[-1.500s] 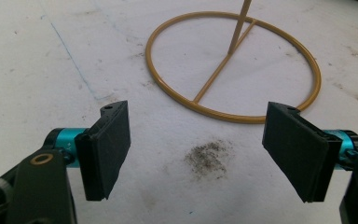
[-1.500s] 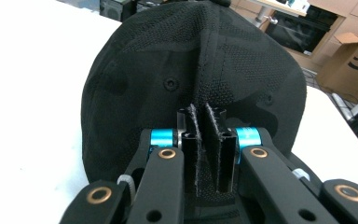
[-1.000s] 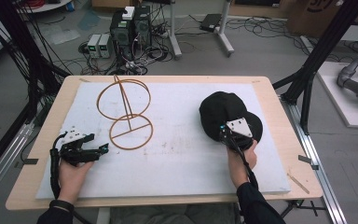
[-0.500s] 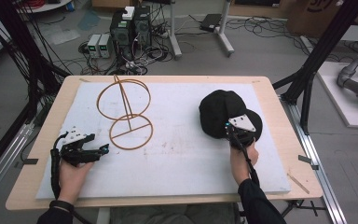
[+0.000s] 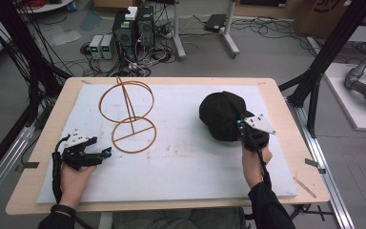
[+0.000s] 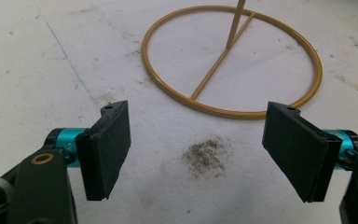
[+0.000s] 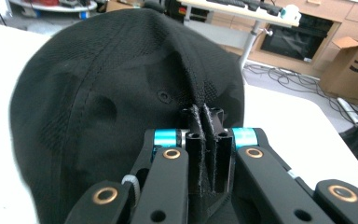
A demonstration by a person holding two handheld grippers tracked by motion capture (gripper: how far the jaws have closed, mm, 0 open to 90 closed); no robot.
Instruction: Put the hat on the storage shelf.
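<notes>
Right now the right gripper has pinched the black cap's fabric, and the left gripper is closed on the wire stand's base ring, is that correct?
Not quite: the left gripper is open and holds nothing; the left gripper view shows its jaws wide apart, short of the wire stand's base ring. The right gripper has indeed pinched the black cap's fabric.

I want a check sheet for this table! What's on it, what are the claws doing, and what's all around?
Surface: white sheet over a wooden table; dark smudge in front of the left claw.
Job's things: black cap at right; gold wire stand at left, its base ring flat on the sheet.
Clutter: nothing seen on the table.
Grippers: left claw open, holding nothing, just short of the stand's base ring; right claw shut on a fold of the cap.
Cables: a black cable trails from the left claw.
Surroundings: computer boxes and tangled wires on the floor beyond the table; black frame posts on both sides.
</notes>
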